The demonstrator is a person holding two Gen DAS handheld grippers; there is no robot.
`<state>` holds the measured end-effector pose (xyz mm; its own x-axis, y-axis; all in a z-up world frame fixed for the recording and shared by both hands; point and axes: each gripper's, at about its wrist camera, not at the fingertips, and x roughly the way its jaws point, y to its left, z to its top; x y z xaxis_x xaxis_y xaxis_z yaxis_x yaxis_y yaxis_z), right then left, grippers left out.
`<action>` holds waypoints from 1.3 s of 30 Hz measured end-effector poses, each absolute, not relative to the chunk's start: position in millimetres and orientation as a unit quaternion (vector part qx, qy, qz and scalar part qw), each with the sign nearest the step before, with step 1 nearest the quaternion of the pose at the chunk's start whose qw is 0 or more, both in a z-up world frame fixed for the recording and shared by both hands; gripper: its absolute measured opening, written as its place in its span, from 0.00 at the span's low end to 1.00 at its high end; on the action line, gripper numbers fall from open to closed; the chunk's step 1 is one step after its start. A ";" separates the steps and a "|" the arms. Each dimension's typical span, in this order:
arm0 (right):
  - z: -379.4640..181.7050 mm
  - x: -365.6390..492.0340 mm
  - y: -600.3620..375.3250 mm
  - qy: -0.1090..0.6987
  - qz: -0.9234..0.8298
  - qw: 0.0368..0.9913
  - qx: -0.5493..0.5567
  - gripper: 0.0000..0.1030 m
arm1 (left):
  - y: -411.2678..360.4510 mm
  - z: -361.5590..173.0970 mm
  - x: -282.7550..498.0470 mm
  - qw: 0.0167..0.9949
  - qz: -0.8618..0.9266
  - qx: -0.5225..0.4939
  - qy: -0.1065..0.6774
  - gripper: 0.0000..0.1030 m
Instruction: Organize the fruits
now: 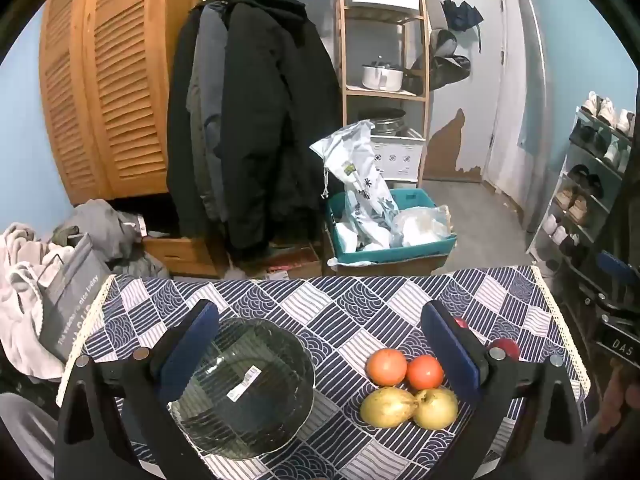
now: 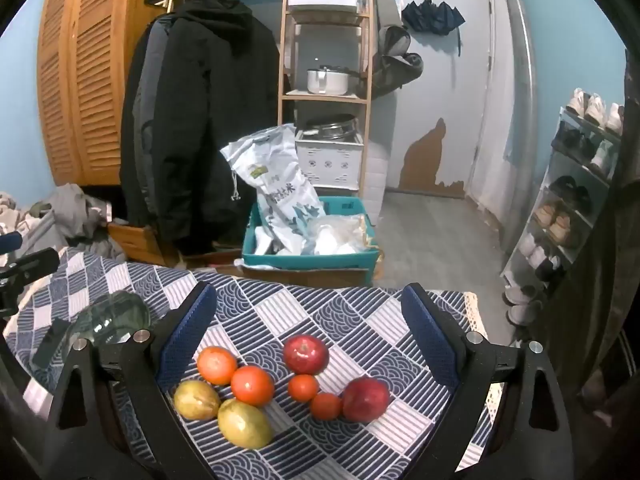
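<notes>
Fruits: eight pieces lie loose on the table's patterned cloth (image 2: 280,320), all outside the bowl.
Left tongs (image 1: 318,354): spread wide, holding nothing, above the table with the glass bowl (image 1: 244,392) near the left finger and four fruits near the right one.
Right tongs (image 2: 308,350): also spread wide and empty, framing the whole fruit cluster.
Left view only: the bowl from above, round and ribbed, a white sticker (image 1: 242,382) on it; two pears (image 1: 408,406) touching, two orange fruits (image 1: 406,368) just behind them. The red fruits are mostly hidden behind the right finger.
Right view only: two red apples (image 2: 306,354), two small orange fruits (image 2: 314,396) between them, touching each other; the bowl shows only as a glassy edge far left.
Beyond the table: teal crate (image 2: 310,258) with white bags on the floor.
Farther back: dark coats (image 1: 256,120) hanging, wooden shelf (image 1: 384,92) with a pot, shoe rack (image 2: 576,184) at right.
</notes>
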<state>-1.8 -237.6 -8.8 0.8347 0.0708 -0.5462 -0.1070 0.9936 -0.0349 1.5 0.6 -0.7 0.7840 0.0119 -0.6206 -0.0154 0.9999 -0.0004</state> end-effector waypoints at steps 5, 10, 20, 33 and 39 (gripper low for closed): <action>-9.3 -1.6 -238.5 0.284 0.048 0.957 -0.029 0.89 | -5.6 -0.2 -2.7 0.949 0.016 0.004 0.315 0.99; -9.4 -1.7 -237.9 0.283 0.049 0.957 -0.032 0.89 | -7.6 4.0 -3.1 0.949 0.002 0.002 0.316 0.99; -9.0 -1.6 -237.7 0.282 0.050 0.957 -0.033 0.89 | -2.4 2.6 -2.7 0.951 -0.003 -0.001 0.309 0.99; -11.7 -0.8 -240.5 0.291 0.049 0.955 -0.029 0.89 | -4.2 -1.7 -5.5 0.951 -0.005 -0.001 0.309 0.99; -11.6 -0.7 -239.0 0.291 0.049 0.955 -0.029 0.89 | -4.9 -2.7 -6.3 0.951 -0.005 -0.002 0.309 0.99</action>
<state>-0.7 -239.0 -11.6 0.8260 0.0775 -0.5584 -0.1116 0.9934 -0.0273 -6.3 -4.9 -2.7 0.8094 -0.0110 -0.5871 0.0090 0.9999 -0.0063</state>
